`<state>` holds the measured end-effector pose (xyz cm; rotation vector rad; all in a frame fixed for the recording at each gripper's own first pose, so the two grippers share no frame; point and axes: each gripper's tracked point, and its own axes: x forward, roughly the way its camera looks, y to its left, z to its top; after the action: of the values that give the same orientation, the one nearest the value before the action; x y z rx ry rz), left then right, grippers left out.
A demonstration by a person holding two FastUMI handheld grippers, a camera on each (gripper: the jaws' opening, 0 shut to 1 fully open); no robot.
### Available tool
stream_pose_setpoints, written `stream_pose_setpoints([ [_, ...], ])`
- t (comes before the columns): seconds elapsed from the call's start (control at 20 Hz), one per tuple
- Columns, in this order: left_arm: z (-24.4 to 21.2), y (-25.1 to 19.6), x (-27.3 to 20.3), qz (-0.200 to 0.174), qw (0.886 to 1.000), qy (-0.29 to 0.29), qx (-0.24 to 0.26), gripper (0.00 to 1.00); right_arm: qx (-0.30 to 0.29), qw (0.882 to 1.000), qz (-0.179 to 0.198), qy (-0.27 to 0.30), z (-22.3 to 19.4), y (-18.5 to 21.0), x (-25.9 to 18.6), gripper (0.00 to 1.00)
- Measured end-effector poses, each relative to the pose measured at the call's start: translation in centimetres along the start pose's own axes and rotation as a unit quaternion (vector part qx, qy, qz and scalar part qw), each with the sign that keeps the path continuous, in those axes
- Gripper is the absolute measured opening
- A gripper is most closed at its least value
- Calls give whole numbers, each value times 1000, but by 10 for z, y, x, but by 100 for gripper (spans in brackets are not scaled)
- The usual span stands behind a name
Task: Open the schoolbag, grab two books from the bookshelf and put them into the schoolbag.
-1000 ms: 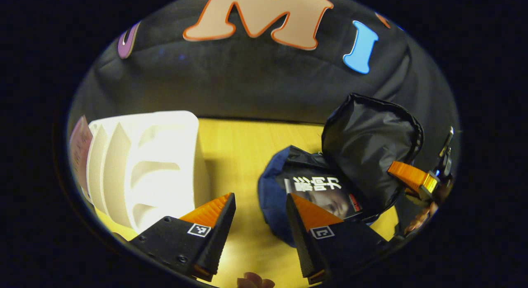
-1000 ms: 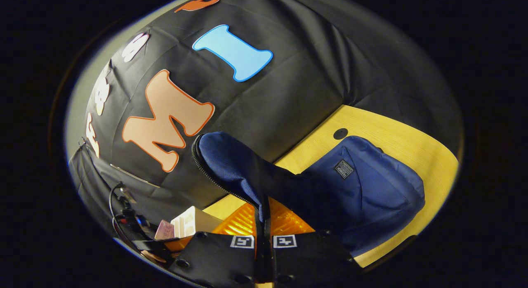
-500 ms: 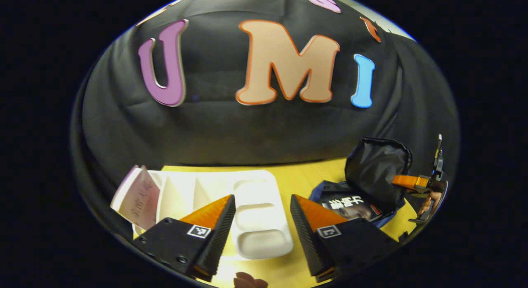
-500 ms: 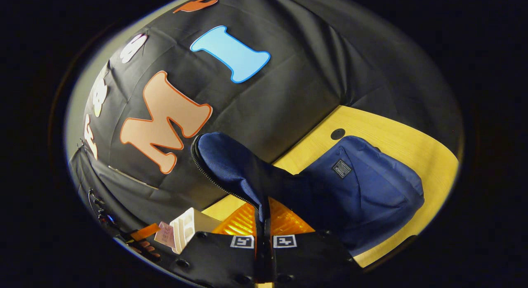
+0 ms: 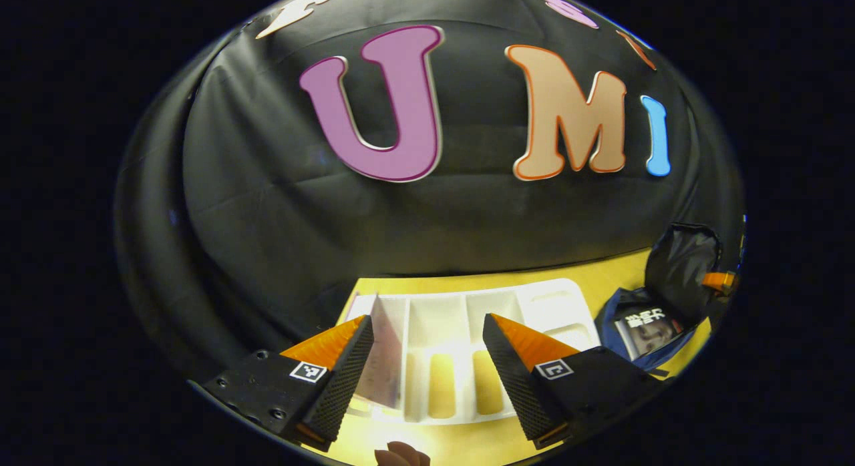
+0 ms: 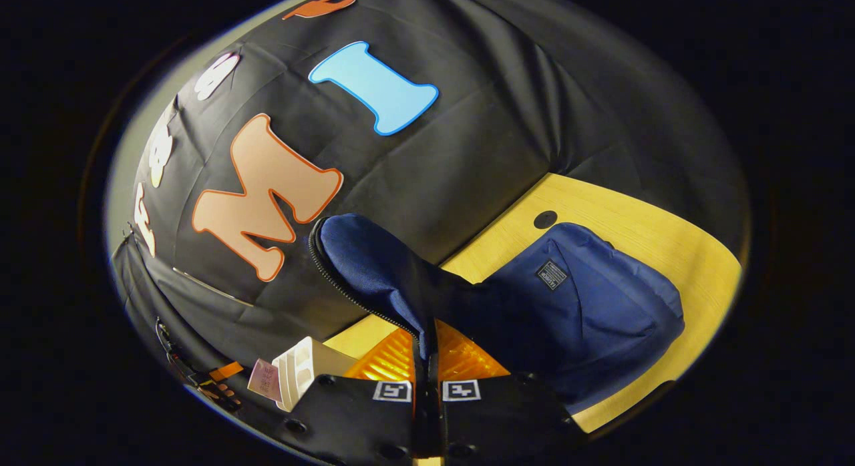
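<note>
Facing the white bookshelf [image 5: 461, 332] with left gripper [image 5: 427, 362] jaws apart, nothing between them. Second book [image 5: 386, 359] upright in leftmost slot, just beside left finger, thin edge toward jaws, long axis vertical; needs slight leftward shift to straddle. Right gripper [image 6: 426, 366] clamped on schoolbag flap [image 6: 374, 272], holding schoolbag [image 6: 588, 312] open on table [image 6: 641, 212]. First book [image 5: 646, 327] already inside bag. Book's lower edge hidden behind finger; cover unreadable.

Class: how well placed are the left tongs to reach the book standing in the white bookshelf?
Probably yes. The left tongs are open and face the bookshelf; the book stands just beside one finger, with nothing between them.
</note>
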<state>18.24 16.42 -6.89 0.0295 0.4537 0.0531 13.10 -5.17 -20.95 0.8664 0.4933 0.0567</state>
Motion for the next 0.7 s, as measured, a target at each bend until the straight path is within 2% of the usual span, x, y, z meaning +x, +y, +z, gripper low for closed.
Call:
stream_pose_setpoints([
  [0.3,-34,42,21,19,998,50,-12,96,5,1000,-5,-2,3,-2,-2,3],
  [0.7,-81,51,45,-1,989,138,-58,97,5,1000,-8,-3,2,-3,-4,3],
])
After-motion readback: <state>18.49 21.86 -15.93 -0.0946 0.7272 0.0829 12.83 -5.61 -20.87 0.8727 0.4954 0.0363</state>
